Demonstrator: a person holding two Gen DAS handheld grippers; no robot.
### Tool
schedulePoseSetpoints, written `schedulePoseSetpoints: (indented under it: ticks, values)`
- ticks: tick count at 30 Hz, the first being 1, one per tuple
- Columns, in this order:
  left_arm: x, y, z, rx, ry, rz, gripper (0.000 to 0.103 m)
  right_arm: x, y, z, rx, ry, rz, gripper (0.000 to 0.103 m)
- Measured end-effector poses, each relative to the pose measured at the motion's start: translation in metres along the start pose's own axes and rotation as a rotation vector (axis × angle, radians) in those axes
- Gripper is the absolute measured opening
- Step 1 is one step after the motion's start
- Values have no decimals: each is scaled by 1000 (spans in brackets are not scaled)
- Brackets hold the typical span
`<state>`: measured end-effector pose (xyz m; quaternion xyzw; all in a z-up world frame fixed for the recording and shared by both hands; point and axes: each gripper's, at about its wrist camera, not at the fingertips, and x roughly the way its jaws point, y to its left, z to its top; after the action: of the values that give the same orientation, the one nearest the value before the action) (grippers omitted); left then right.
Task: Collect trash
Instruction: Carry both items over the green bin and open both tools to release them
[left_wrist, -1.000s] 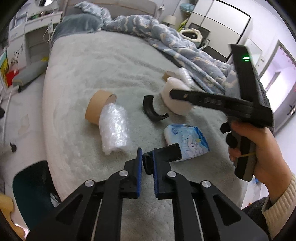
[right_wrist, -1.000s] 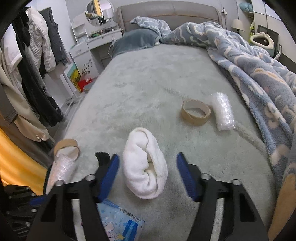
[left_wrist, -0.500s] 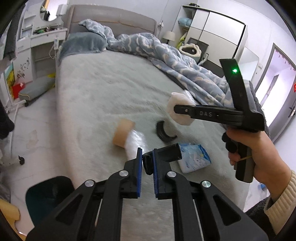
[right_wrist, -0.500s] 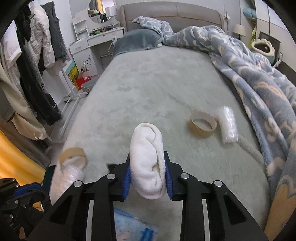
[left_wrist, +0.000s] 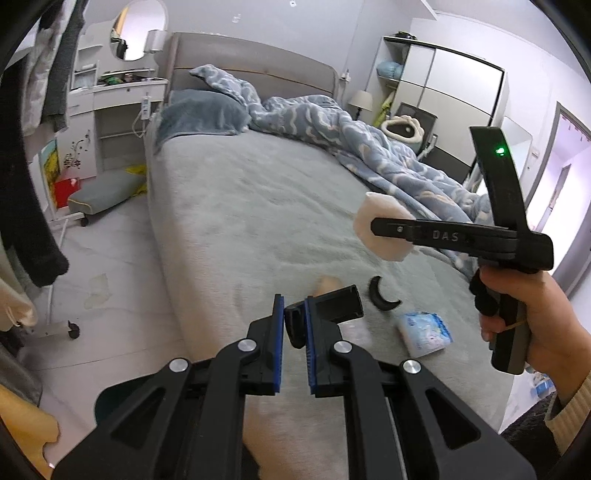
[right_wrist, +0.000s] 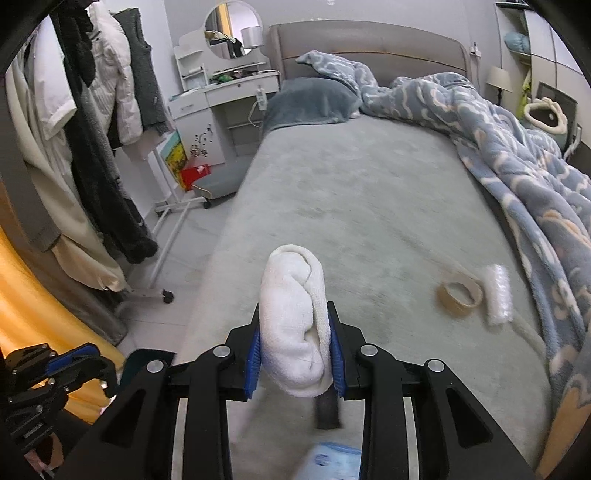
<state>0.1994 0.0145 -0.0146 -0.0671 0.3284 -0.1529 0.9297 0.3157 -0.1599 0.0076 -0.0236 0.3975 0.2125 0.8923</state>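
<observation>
My right gripper (right_wrist: 294, 345) is shut on a rolled white towel (right_wrist: 293, 321) and holds it above the grey bed; it shows in the left wrist view (left_wrist: 384, 230) too. My left gripper (left_wrist: 294, 326) is shut on a small black plastic piece (left_wrist: 330, 306). On the bed lie a curved black piece (left_wrist: 382, 300), a blue and white packet (left_wrist: 424, 332), a cardboard tape ring (right_wrist: 460, 293) and a bubble wrap roll (right_wrist: 498, 293). A tan roll end (left_wrist: 327, 282) peeks out behind my left fingers.
A blue blanket (right_wrist: 517, 155) is heaped along the right side of the bed (right_wrist: 369, 192). A clothes rack with coats (right_wrist: 92, 129) stands left of the bed. A dark teal bin (left_wrist: 110, 402) sits on the floor at lower left.
My right gripper closed on the towel and lifted it off the bed. Both grippers rose and tilted up, so the trash on the bed now lies lower in view.
</observation>
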Motion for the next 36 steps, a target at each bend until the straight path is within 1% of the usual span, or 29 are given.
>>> schedulePoseSetpoints:
  ticks: [4,11,16,19,26,29,34,36]
  values:
    - [-4,20,-4,-12,20,36,12,4,22,8,-6,-6,42,31]
    - [1,64,-22,-44,98,120,12,14,70,20,-49,-1,104,31]
    - [6,94,-36,-72,153,167,12,27,109,21,-94,24,150,31]
    - [10,116,-48,-99,209,193,12,38,130,18,-128,49,173,31]
    - [21,154,-73,-162,347,224,12,63,169,6,-191,113,205,31]
    - [24,169,-85,-192,415,231,12,78,186,-6,-214,161,230,31]
    - [30,188,-106,-256,532,200,12,94,204,-19,-250,212,239,31]
    - [30,190,-111,-266,561,188,12,102,209,-24,-253,238,249,31]
